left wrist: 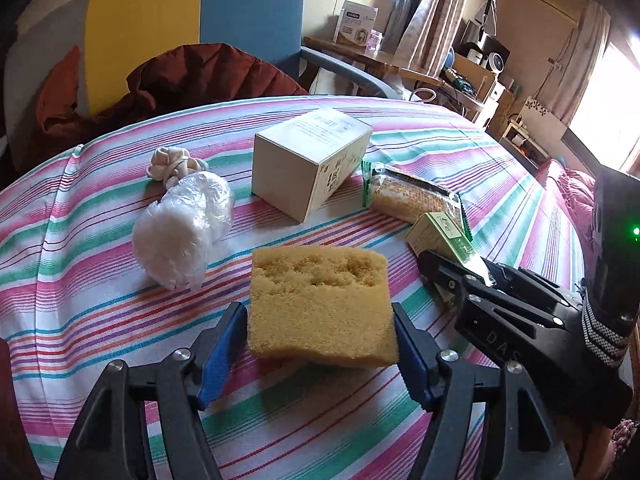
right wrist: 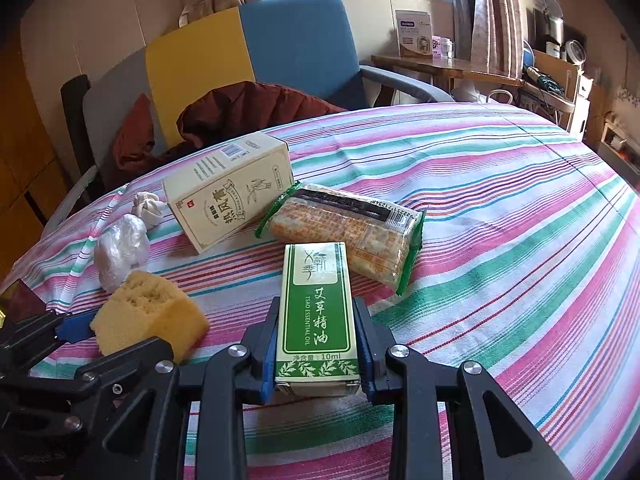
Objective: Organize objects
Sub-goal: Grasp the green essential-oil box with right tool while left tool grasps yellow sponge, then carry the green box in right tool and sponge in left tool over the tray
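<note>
Sponge (left wrist: 320, 304), yellow and porous, sits between the blue pads of the left tool (left wrist: 320, 344); its jaws stand wide on either side, and whether the pads already press its flanks is hard to tell. It lies on the striped cloth of the bench (left wrist: 440, 140) near the near edge. The right tool (right wrist: 318, 344) is clamped on a green essential-oil box (right wrist: 316, 312). Further in lie a snack packet (right wrist: 348, 232), a cream carton (right wrist: 232, 188), a plastic-wrapped white bundle (left wrist: 184, 228) and a knotted cloth (left wrist: 172, 164), the last two toward the left edge.
</note>
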Demonstrator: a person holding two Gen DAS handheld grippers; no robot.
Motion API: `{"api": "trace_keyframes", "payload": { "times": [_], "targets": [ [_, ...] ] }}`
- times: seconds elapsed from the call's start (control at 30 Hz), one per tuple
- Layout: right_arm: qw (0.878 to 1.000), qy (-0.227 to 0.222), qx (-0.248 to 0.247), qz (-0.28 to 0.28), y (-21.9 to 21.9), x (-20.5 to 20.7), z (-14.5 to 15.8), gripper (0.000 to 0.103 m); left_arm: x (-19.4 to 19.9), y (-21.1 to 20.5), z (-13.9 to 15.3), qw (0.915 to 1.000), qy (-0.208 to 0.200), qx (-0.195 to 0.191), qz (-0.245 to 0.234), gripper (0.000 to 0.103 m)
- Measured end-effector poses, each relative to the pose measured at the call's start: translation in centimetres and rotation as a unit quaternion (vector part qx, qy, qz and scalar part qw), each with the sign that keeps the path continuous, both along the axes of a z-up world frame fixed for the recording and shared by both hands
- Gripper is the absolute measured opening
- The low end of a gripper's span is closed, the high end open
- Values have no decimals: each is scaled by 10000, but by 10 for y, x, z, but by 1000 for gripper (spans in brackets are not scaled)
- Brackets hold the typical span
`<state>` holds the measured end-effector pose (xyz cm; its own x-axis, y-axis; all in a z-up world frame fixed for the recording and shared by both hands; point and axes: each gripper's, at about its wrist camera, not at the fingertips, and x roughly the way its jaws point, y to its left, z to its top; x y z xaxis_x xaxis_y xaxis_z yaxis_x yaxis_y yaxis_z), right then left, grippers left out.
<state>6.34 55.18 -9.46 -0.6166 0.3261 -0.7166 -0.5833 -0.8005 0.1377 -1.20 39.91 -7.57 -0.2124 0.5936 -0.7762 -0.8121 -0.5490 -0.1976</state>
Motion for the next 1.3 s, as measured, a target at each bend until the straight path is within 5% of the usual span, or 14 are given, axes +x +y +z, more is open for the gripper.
{"api": "trace_keyframes", "payload": {
  "times": [0.47,0.8,1.3],
  "targets": [
    [9994,7,348,54,-11,0,5,31,12,-53,2,9950,380,327,859,63],
    [9940,169,757,775,-39,-8,15,31,39,-101,14,9931,245,616,968,63],
    [9908,-94,952,958,-59,-11,12,31,35,-182,49,9827,187,1099,1481,63]
  ]
}}
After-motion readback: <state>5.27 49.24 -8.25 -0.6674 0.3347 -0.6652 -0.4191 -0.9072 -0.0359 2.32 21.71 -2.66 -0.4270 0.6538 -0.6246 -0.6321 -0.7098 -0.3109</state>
